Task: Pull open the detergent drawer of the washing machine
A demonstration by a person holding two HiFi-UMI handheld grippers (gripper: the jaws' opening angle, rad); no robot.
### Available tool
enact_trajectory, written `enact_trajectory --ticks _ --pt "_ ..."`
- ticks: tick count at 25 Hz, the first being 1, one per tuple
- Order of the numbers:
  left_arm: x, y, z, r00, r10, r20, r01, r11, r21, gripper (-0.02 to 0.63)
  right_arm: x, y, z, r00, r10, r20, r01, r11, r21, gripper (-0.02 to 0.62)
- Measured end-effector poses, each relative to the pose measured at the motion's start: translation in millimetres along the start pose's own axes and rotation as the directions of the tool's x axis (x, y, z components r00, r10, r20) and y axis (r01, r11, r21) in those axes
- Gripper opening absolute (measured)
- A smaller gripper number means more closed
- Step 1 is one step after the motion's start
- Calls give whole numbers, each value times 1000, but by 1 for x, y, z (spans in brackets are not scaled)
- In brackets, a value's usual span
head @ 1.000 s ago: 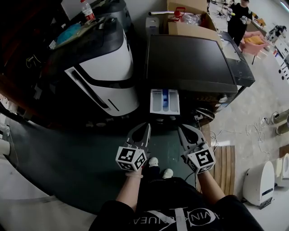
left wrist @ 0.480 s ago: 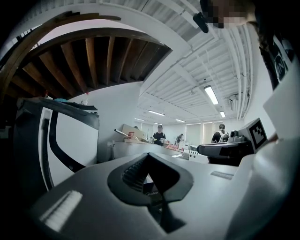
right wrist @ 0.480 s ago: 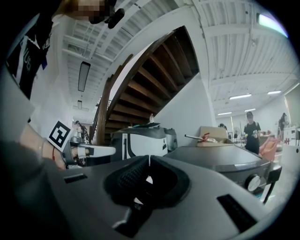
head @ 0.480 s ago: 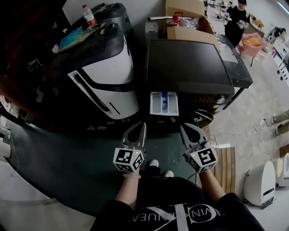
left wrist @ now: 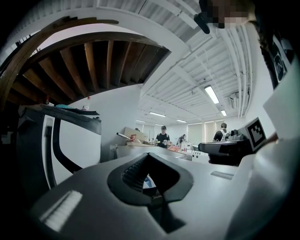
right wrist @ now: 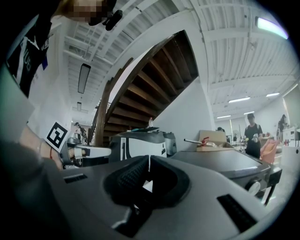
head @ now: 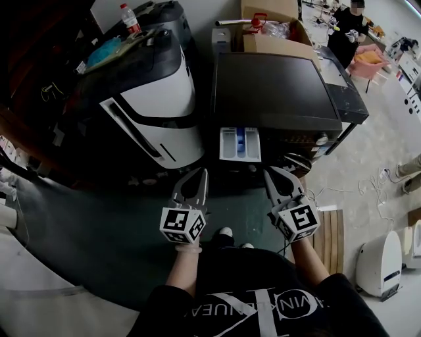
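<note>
- Jutting out from the front of the dark washing machine (head: pixel 276 92), at its left end in the head view: the detergent drawer (head: pixel 240 144), pulled well open.
- Divided into pale compartments side by side, with a blue insert in the middle one; contents too small to tell.
- Hovering short of the drawer and clear of it, on its left side in the head view: left tongs (head: pixel 200 172), tips pressed together on nothing, with the same closed tips in the left gripper view (left wrist: pixel 149 155).
- Hovering on the drawer's other side, also apart from it: right tongs (head: pixel 270 172), tips likewise meeting with nothing gripped, as in the right gripper view (right wrist: pixel 149 157).
- Resting behind the machine's top: an open cardboard box (head: pixel 276 41), holding a red-handled item and crumpled clear plastic.
- Standing upright on the black-and-white appliance (head: pixel 161 105) left of the machine: a clear bottle (head: pixel 129 16) with a red cap.
- Sitting far back on the right, beside a person in black (head: pixel 345 29): a pink tub (head: pixel 370 62) with something yellowish inside.
</note>
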State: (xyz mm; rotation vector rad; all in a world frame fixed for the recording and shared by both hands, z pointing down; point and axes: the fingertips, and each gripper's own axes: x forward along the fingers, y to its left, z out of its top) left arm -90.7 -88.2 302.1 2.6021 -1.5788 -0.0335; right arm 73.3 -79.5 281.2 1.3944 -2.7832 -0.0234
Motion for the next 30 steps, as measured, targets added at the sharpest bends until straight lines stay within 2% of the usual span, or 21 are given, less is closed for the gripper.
enact_trajectory --ticks 30 --pt "6 -3 13 1000 12 14 -12 999 37 9 -2 -5 5 1000 6 28 -6 1000 4 18"
